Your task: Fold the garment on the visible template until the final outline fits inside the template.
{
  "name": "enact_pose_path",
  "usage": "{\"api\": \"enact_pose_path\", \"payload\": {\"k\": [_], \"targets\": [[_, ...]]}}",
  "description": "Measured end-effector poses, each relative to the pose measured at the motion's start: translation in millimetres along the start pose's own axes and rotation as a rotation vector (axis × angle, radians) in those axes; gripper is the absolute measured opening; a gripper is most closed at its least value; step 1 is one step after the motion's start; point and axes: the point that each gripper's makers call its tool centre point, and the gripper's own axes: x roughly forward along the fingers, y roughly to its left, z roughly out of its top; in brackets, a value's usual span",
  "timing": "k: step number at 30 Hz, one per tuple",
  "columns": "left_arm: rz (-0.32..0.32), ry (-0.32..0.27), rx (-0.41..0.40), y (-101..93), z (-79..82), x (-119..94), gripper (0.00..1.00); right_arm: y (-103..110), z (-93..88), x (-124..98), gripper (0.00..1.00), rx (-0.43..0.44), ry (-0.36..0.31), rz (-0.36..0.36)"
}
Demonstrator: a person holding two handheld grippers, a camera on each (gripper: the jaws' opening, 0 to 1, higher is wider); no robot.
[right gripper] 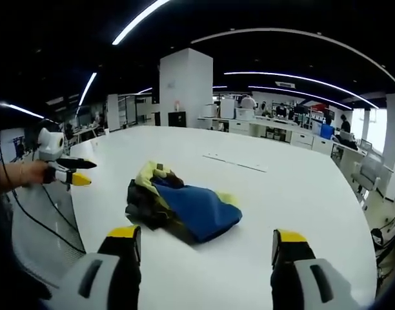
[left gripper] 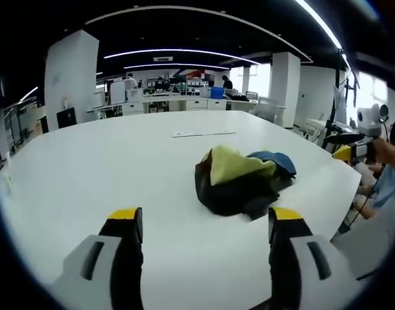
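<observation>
Left gripper [left gripper: 204, 226] and right gripper [right gripper: 209, 242], jaws spread and empty, flank the crumpled garment [left gripper: 239, 179] heaped mid-table [left gripper: 88, 168] (unfolded yet), poised for a grasp.

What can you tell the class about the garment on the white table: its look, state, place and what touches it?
The garment is a soft cloth bundle in black, yellow-green and blue, crumpled into a loose heap, not yet folded flat. In the right gripper view the blue panel lies on top toward the camera, with yellow and black showing behind and to the left. It rests on the white table, near one curved edge. Nothing but the table touches it; both grippers' jaws stand open, short of it.
</observation>
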Motion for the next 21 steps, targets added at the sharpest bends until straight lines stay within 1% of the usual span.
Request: {"api": "enact_pose_path", "payload": {"k": [2,3,4,6,8,10,14,17,21], "targets": [[0.004,0.007,0.025,0.1,3.6,4,0.76,1,4.4,2,0.77,-0.002,-0.007,0.016],[0.005,0.009,0.025,-0.4,6.0,7,0.75,2,6.6,4,0.76,0.002,-0.008,0.032],[0.003,0.008,0.018,-0.6,7.5,9,0.75,3,8.3,5,0.75,0.002,-0.009,0.041],[-0.007,-0.010,-0.024,-4.2,12.6,13,0.72,5,13.4,8,0.72,-0.009,-0.019,0.057],[-0.010,-0.012,-0.033,-6.7,15.3,17,0.70,7,16.6,11,0.67,-0.013,-0.027,0.074],[-0.003,-0.006,-0.034,-6.7,15.8,21,0.67,10,19.1,16,0.63,-0.010,-0.032,0.097],[0.002,0.002,-0.017,-6.7,17.7,28,0.60,17,25.7,26,0.57,-0.011,-0.052,0.136],[0.000,0.005,-0.015,-5.0,18.2,35,0.55,23,27.7,34,0.50,-0.022,-0.051,0.159],[0.006,0.013,-0.007,-0.3,15.7,44,0.51,34,29.2,45,0.45,-0.042,-0.048,0.193]]}}
